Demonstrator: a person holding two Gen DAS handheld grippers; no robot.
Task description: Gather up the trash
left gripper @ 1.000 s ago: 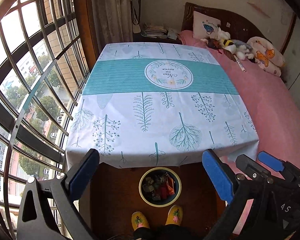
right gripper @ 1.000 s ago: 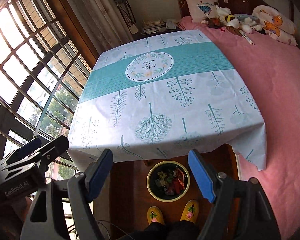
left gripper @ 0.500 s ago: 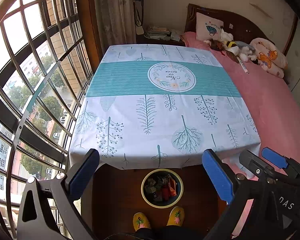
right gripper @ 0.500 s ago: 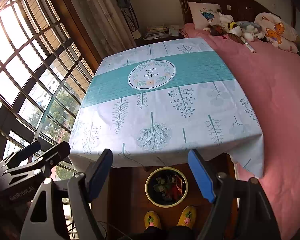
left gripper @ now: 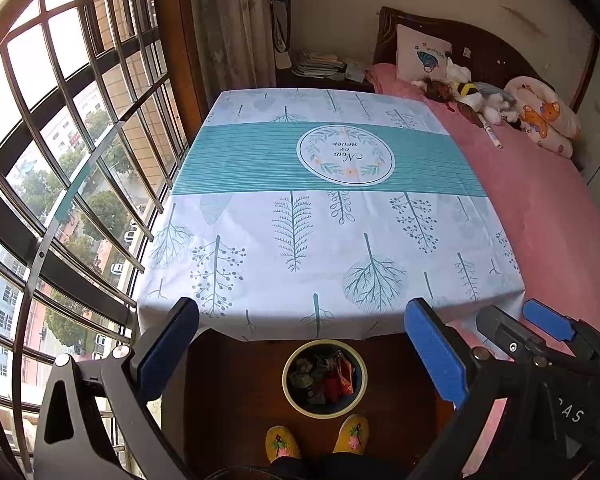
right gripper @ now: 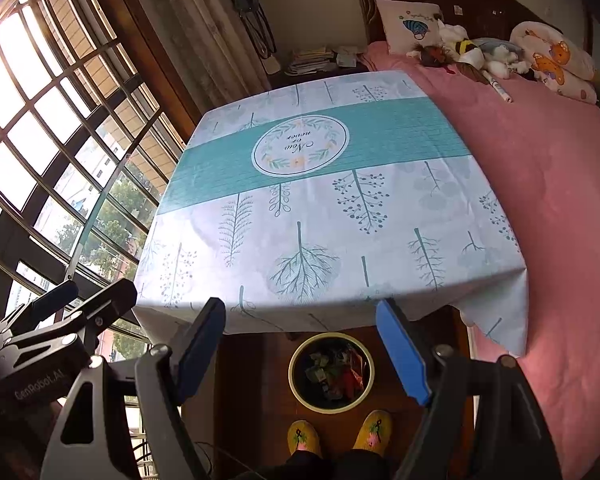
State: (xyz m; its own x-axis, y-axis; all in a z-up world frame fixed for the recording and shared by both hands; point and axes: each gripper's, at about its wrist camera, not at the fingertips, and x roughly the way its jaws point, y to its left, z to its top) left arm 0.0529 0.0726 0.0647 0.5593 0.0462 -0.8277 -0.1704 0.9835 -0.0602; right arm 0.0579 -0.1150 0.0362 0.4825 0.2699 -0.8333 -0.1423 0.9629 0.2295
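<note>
Nearest, two yellow slippers [left gripper: 315, 440] on the wooden floor [left gripper: 236, 380], toes toward the trash bin [left gripper: 358, 364]. Left tool [left gripper: 304, 354] held wide open, blue pads [left gripper: 164, 350] empty, framing the bin from above. Right tool [right gripper: 302, 354] likewise spread apart and gripping nothing, its pads [right gripper: 400, 354] either side of the same bin [right gripper: 298, 354]. Round bin with pale rim, standing on the floor just past the slippers, holding crumpled trash [left gripper: 324, 376] with red and grey pieces; far rim tucked under the overhanging cloth edge. Bare floor left and right of the bin. Beyond, bench [left gripper: 328, 224] under a white and teal tablecloth printed with trees, near hem hanging over the front edge, right corner drooping against the pink bed [left gripper: 552, 216]. Barred window [left gripper: 60, 140] close along the bench's left edge. Farthest, pillow [left gripper: 422, 58], plush toys [left gripper: 476, 98] and a marker pen [left gripper: 492, 136] at the headboard; stacked papers [left gripper: 320, 66] in the corner beside the curtain.
</note>
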